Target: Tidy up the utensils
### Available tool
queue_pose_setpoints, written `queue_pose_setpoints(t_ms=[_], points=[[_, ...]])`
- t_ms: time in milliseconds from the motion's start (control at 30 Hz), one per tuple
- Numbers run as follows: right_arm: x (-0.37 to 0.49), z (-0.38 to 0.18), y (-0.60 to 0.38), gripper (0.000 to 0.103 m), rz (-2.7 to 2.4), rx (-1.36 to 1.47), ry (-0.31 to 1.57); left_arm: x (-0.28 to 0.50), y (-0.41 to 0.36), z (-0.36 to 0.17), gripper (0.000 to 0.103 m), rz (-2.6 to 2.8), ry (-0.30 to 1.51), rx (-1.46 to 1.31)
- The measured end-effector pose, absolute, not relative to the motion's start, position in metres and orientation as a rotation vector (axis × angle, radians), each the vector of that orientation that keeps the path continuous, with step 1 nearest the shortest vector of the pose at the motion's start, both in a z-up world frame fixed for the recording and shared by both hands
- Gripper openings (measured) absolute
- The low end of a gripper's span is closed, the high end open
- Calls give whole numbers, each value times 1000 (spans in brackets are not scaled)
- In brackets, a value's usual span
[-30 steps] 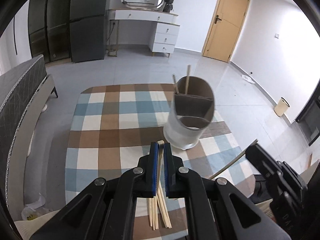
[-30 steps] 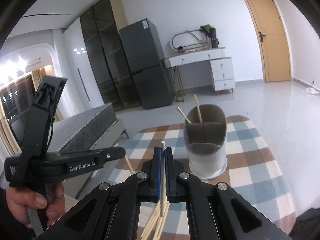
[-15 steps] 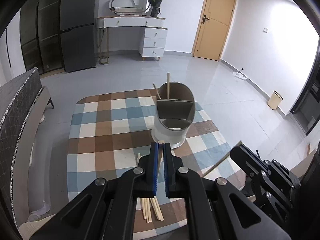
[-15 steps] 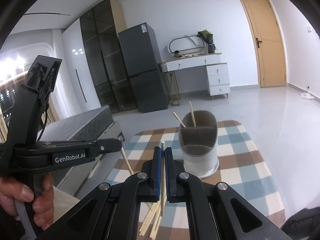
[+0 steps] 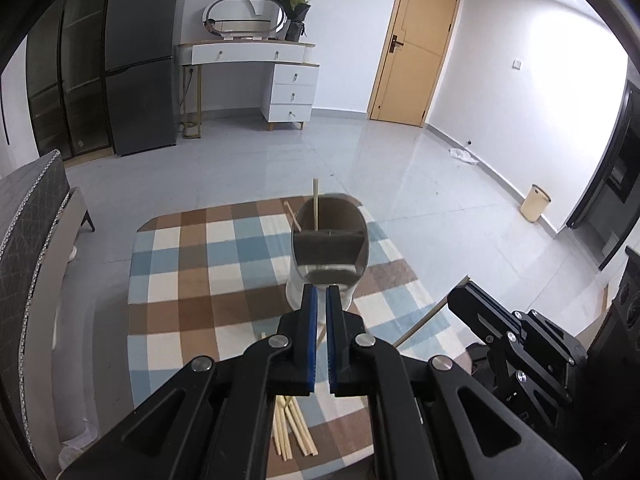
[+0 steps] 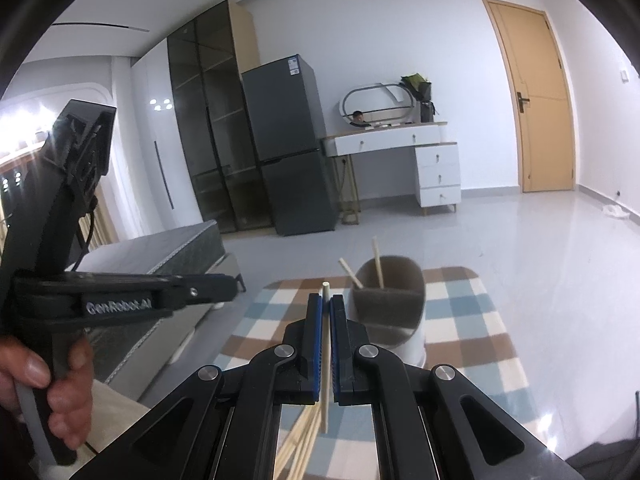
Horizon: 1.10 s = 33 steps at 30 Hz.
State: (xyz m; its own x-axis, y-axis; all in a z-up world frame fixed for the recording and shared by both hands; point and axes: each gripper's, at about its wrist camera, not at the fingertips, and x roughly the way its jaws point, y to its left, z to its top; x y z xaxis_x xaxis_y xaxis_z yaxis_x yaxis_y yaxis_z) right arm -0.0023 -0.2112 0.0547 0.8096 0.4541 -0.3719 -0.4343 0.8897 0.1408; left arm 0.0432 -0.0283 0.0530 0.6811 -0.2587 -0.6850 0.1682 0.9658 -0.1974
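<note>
A grey-and-white utensil holder (image 5: 327, 252) with divided compartments stands on the checked tablecloth (image 5: 192, 276); two chopsticks (image 5: 315, 204) lean in its far compartment. It also shows in the right wrist view (image 6: 390, 308). My left gripper (image 5: 321, 308) is shut, raised above the table; a thin stick shows low in its narrow gap, and whether it is gripped is unclear. Several loose chopsticks (image 5: 294, 428) lie on the cloth below it. My right gripper (image 6: 327, 320) is shut on a chopstick (image 6: 325, 292) that sticks up between the pads; in the left wrist view it (image 5: 464, 294) holds that chopstick (image 5: 432, 312) at the right.
A grey bed (image 5: 28, 232) lies along the table's left side. Behind are a dark fridge (image 5: 140, 68), a white dressing table (image 5: 256, 80), a wooden door (image 5: 420, 52) and a small bin (image 5: 536, 208) on the tiled floor.
Both grippers have risen and drawn back from the holder, so the table and holder look smaller and lower. The chopstick tip seen above the left pads no longer shows.
</note>
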Motion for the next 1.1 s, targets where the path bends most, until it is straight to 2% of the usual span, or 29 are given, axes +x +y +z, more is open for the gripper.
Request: queue_pose_setpoints(t_ms=[133,367,400,500,533,700,767,833,1100], points=[[12,52,-217,3,475,66,422,57,-16,48,0,-207,767,-126],[34,19,-227,3,466,127,504,81,11,-24,1,-159,928,-223],[39,14,-230,3,459,139,522,85,9,-33,3,-155,953,-211],[48,8,-240,3,439,173,547,93,1,-60,22,-143,1035,-158],[50,7,-242,3,435,178,553,95,0,-72,24,-123,1061,-151],[54,5,-252,3,390,162,559,100,-10,-112,25,-222,1210,-248],[53,6,-261,3,362,162,549,96,-31,-115,30,-319,1233,-210],[51,8,-274,3,329,169,544,90,-54,-117,49,-373,1242,-138],[30,17,-325,3,202,165,513,81,-147,-134,51,-514,1280,33]])
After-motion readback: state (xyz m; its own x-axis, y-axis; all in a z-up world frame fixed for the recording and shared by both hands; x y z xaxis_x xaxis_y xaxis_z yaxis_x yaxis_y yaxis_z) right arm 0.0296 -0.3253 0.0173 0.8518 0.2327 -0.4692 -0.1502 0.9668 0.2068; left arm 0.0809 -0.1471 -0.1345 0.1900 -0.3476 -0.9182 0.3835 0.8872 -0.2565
